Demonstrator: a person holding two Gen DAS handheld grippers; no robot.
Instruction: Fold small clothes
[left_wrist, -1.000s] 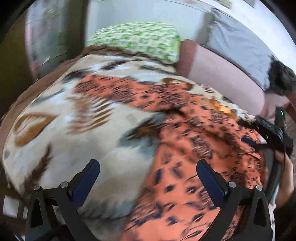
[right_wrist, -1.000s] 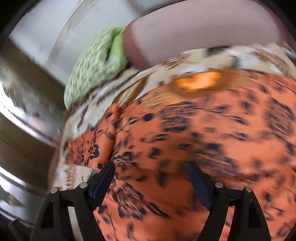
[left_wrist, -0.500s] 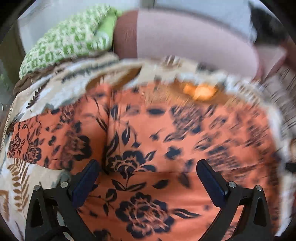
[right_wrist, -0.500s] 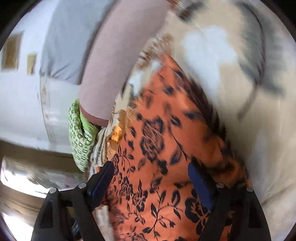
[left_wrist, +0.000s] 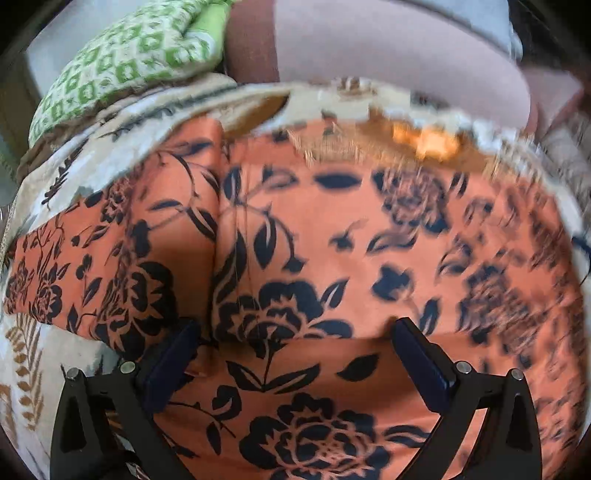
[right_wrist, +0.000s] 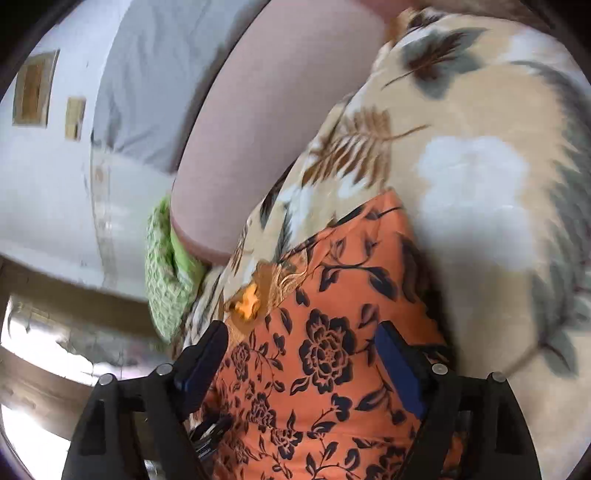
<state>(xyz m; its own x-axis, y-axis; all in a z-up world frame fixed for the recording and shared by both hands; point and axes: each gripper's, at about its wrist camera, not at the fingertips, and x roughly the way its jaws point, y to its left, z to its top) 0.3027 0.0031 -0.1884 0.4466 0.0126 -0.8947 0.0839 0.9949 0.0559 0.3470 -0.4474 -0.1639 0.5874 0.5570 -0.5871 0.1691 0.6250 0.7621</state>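
Lying flat on the bed (right_wrist: 480, 155), the orange floral garment (left_wrist: 314, 240) shows no fold yet beneath left gripper (left_wrist: 295, 343) and right gripper (right_wrist: 303, 350), both spread wide, grasping nothing.

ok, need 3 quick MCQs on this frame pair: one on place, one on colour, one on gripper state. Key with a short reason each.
1. Where does the orange floral garment lie?
A. on the leaf-print blanket
B. on a bare wooden floor
C. over a chair back

2. What colour is the patterned pillow at the far end of the bed?
A. blue and white
B. green and white
C. red and black

3. How do the left gripper and right gripper stand?
A. both shut on the garment
B. left shut, right open
C. both open, nothing pinched

Key:
1 A, the blanket's print shows around the garment's edges.
2 B, green squares on white show in the left wrist view.
3 C, each pair of fingers stands wide apart above the cloth.
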